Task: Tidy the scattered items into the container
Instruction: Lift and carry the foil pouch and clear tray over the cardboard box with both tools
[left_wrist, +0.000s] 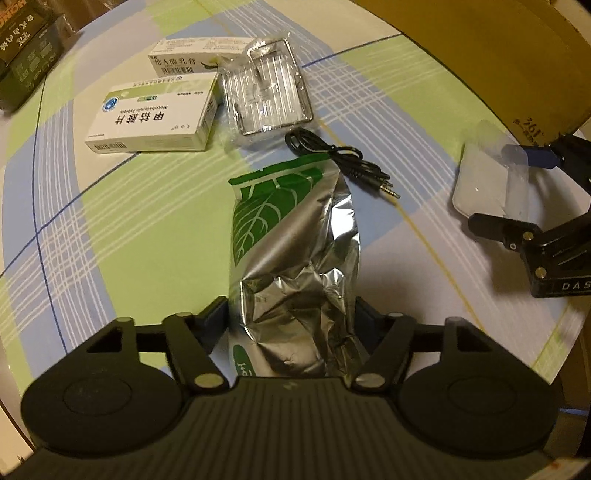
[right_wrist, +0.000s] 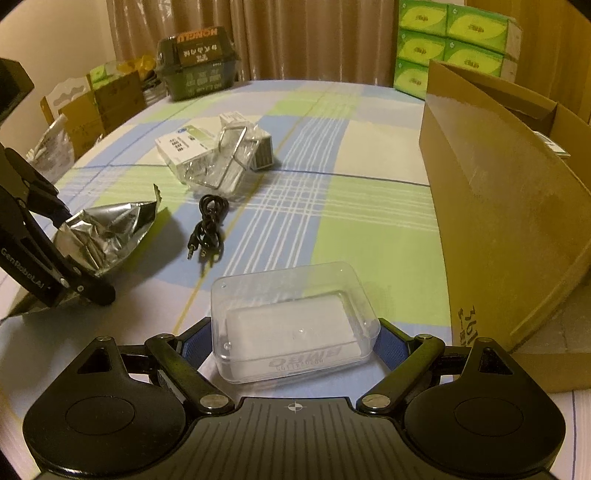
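Between my left gripper's (left_wrist: 293, 317) pads stands one crumpled silver foil pouch (left_wrist: 291, 258) with a green leaf print, its creased sides filling the gap and clamped there, its top reaching away over the checked tablecloth (left_wrist: 122, 221). My right gripper (right_wrist: 295, 339) has one clear plastic box (right_wrist: 291, 321) between its blue pads (right_wrist: 391, 341), which stand wide at its two ends; whether they press on it I cannot tell. Beyond the pouch lies one coiled black audio cable (left_wrist: 340, 158), plugs toward me. Past that sits one wire rack in clear wrap (left_wrist: 266, 92), and just beside it two white medicine boxes (left_wrist: 155, 118), one behind the other. The brown cardboard carton (right_wrist: 506, 206), open-topped, stands to the right, near the plastic box.
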